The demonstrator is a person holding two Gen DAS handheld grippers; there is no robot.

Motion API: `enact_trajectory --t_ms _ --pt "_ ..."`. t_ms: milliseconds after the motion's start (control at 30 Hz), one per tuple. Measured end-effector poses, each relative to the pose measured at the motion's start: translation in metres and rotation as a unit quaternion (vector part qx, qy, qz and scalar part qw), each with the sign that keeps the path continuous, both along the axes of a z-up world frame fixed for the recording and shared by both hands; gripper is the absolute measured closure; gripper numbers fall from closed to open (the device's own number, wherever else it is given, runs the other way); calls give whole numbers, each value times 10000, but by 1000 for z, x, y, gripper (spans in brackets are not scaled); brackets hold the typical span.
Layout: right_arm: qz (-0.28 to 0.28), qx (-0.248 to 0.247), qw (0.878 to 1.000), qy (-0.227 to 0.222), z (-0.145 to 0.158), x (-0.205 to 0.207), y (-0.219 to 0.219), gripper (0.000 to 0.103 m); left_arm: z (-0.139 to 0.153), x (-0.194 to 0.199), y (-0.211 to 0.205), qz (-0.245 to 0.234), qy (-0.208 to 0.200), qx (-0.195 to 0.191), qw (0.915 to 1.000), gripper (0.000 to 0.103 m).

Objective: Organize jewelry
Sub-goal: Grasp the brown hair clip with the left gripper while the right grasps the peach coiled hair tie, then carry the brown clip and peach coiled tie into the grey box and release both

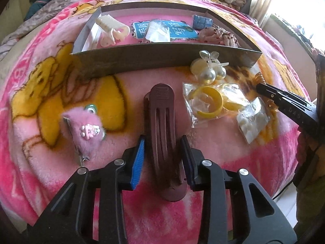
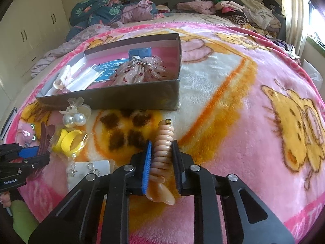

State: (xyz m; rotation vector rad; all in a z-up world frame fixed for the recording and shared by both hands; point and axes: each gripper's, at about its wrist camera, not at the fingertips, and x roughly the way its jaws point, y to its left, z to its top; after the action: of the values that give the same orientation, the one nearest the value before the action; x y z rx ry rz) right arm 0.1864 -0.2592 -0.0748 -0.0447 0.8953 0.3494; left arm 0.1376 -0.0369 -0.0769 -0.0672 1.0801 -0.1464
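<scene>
A long maroon hair clip (image 1: 162, 134) lies on the pink blanket between the fingers of my left gripper (image 1: 163, 152); the jaws stand beside it with small gaps. My right gripper (image 2: 162, 162) has its jaws around a ribbed amber hair clip (image 2: 163, 146), pads close to its sides. A grey open box (image 1: 162, 59) holds a cream claw clip (image 1: 110, 29), a blue card (image 1: 178, 30) and a pink scrunchie (image 2: 140, 71). The box also shows in the right wrist view (image 2: 113, 99).
On the blanket lie a pink fluffy clip (image 1: 87, 130), pearl clips (image 1: 211, 69), bagged yellow rings (image 1: 211, 103) and an earring card (image 1: 251, 122). The right gripper reaches in from the right in the left wrist view (image 1: 284, 101). Clothes are piled at the bed's far end (image 2: 203, 6).
</scene>
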Motion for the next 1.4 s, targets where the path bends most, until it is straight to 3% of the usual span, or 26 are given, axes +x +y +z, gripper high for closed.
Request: enact_trajectory --t_ms 533,967,1400 --pt "158 217 9995 -182 25 -16 1 86 35 -8 15 133 -417 -268 9987 78" --pt "569 329 9970 -416 54 -13 35 86 66 3 42 408 -760 -334 9957 78" --pt "850 396 9943 -511 65 0 68 86 78 14 63 517 -812 -262 9950 78"
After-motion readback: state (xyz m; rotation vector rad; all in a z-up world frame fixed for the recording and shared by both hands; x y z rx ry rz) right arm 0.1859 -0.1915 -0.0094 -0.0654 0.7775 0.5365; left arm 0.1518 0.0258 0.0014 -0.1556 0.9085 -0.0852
